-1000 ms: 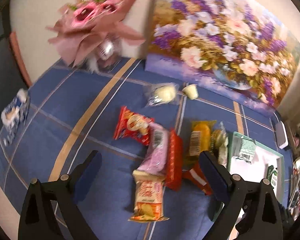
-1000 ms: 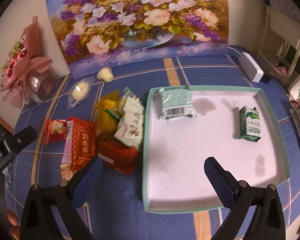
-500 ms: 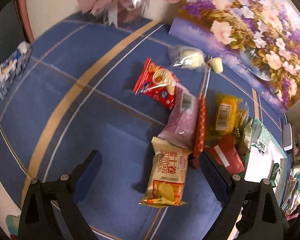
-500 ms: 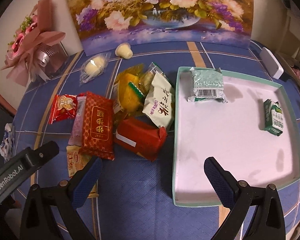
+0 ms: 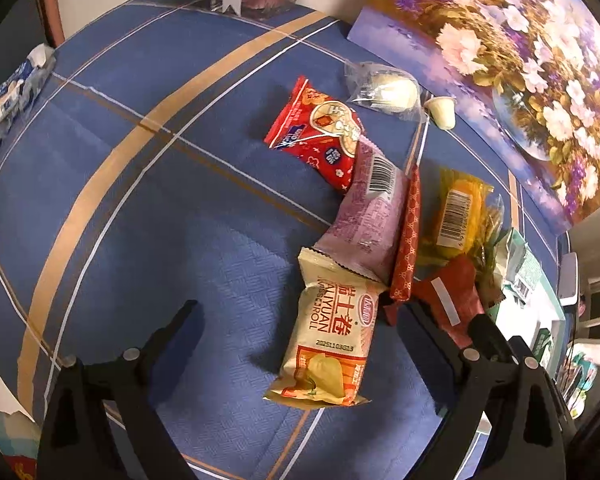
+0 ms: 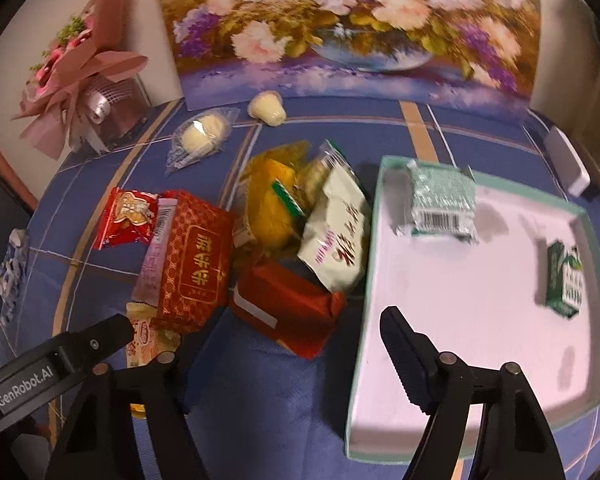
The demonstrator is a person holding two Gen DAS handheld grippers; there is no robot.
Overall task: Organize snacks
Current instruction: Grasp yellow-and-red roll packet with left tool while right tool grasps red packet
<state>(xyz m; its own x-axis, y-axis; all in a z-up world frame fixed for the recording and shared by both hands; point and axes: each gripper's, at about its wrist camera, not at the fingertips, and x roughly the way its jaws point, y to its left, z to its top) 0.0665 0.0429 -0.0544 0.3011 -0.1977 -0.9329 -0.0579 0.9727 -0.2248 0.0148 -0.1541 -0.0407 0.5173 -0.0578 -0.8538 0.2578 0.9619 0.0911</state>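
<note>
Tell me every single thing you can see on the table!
Cream roll packet: 1, beige, nearest left gripper.
Pink packet: 1, partly under red box.
Red box: 1, gold print, in pile.
Red snack bag: 1, pile's far end.
Red-orange packet: 1, beside tray.
White packet: 1, against tray.
Yellow packet: 1, pile middle.
Clear-wrapped cake: 1, near painting.
Jelly cup: 1, cream.
Tray: 1, green rim.
Green packets: 2, in tray.
Painting: 1, flowers.
Bouquet: 1, pink.
Left gripper: open.
Right gripper: open.

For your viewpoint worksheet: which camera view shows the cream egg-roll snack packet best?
The left wrist view: the cream egg-roll packet lies whole, label readable. In the right wrist view only its end peeks out beneath the red patterned packet.
</note>
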